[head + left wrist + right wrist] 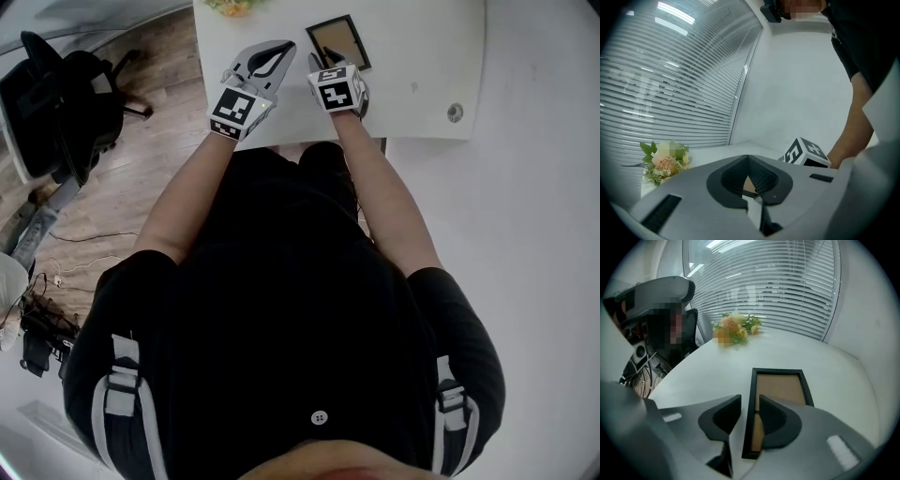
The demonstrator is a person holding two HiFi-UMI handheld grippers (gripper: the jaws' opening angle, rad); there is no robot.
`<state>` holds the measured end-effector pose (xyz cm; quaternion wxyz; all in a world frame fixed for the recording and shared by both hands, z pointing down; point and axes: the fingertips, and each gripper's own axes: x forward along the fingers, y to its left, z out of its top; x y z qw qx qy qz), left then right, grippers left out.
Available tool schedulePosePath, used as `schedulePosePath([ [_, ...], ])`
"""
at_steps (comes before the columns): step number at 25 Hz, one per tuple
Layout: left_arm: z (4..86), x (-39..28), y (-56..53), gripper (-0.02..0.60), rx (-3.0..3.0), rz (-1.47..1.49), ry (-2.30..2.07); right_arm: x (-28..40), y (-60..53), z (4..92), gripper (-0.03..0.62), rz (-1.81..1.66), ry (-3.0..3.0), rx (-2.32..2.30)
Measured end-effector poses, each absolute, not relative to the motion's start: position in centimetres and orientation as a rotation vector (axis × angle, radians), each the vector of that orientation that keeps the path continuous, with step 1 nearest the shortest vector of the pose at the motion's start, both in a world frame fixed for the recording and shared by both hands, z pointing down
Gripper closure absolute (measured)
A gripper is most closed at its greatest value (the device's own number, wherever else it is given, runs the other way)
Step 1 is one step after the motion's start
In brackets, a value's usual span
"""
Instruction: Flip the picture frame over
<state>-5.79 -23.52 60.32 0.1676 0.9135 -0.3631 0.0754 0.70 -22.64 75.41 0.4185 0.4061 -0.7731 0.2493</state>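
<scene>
In the head view both bare forearms stretch from the black-shirted torso toward the top of the frame, converging over the near edge of a white table (422,56). The left forearm (192,183) slants up from the lower left. The right forearm (389,202) rises from the lower right.

The picture frame (339,39) lies flat on the table at upper centre, its black border around a brown panel that faces up. The right gripper (750,398) tips steeply down onto the frame's near end. In the right gripper view its jaws stand a little apart, straddling the frame's left black rail. A thin strip of white shows between the left jaw and the rail, so the pads are not clamped on it.

The left gripper (284,49) sits just left of the frame, pointing nearly level across the table. Its jaws are pressed together at the tips with nothing pinched. A small brown patch shows through the hollow behind the tips; what it is cannot be told.

A bunch of pale flowers (733,328) lies at the table's far end, before window blinds (778,291). A black office chair (66,103) stands on the wooden floor at the head view's upper left.
</scene>
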Motion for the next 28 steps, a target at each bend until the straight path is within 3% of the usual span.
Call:
schedulePosePath([
  [9, 60.8, -6.3, -23.1, 0.577, 2.588, 0.211, -1.036, 0.9, -22.6, 76.1, 0.539, 0.58, -1.887, 1.03],
  [28, 56.5, -6.8, -22.0, 0.577, 2.645, 0.178, -1.079, 1.1, -22.6, 70.5, 0.543, 0.677, -1.976, 1.121],
])
